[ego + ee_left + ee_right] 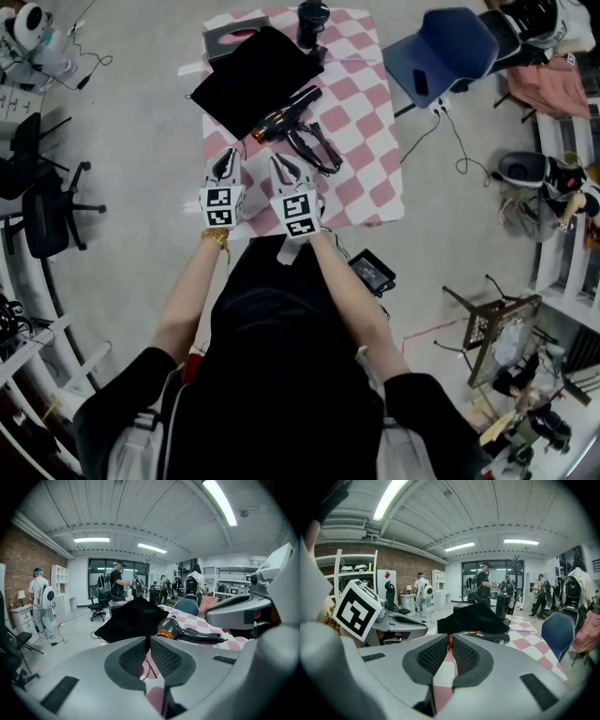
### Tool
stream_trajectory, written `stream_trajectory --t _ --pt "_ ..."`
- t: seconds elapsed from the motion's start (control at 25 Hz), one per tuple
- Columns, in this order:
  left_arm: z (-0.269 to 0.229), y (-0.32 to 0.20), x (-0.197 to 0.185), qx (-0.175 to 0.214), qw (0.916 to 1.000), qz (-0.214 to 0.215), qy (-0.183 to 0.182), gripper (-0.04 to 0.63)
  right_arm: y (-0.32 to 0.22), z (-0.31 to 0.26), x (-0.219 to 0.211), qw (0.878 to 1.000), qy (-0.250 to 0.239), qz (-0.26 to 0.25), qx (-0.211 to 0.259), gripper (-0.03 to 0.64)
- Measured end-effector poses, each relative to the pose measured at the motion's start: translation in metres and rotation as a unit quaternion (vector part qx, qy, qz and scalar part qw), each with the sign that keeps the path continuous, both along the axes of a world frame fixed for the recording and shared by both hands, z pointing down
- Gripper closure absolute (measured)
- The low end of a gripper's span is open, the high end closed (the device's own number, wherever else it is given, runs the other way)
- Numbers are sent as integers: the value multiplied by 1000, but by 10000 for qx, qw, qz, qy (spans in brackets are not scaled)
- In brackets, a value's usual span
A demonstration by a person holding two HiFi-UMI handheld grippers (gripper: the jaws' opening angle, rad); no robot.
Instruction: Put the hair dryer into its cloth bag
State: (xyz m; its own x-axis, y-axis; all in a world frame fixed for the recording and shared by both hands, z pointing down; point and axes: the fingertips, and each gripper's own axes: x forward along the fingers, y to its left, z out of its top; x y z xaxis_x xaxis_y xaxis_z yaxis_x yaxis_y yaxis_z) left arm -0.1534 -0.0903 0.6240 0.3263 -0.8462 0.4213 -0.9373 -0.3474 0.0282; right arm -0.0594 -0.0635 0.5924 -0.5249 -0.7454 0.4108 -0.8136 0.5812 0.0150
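Note:
A dark hair dryer with a copper ring lies on the pink-checked table, its cord coiled beside it. The flat black cloth bag lies just beyond, touching the dryer's rear. Both grippers hover side by side over the table's near edge, short of the dryer. My left gripper is shut and empty; my right gripper is too. In the left gripper view, the left gripper points at the bag and dryer. The right gripper faces the bag and dryer.
A black tumbler and a grey box stand at the table's far end. A blue chair is at the far right, a black office chair on the left, a black device on the floor. People stand far off.

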Motion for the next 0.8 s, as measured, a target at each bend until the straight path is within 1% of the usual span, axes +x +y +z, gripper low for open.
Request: stream_trajectory --t 0.12,0.28,0.4,0.52,0.6,0.68,0.8 --pt "15 -19 -7 -162 9998 69 11 574 -3 9 -2 9999 71 106 -33 597" --pt "42 -34 -13 -469 9989 86 3 537 -6 14 -4 9997 144 183 -52 595" --pt "58 -41 -11 -718 9974 111 0 526 -14 18 -1 9996 104 267 -74 595" --pt "72 -46 -6 -1018 9945 172 193 497 -19 19 3 9995 77 279 -99 595" --pt "78 -50 -3 -1135 9929 158 307 492 -23 21 7 9996 59 256 -112 595" --pt "86 -52 -2 -1226 9920 120 277 492 -26 25 11 9996 29 245 -147 595" --pt "94 -55 -1 -1334 9909 131 86 492 -32 27 18 9995 34 238 -187 595"
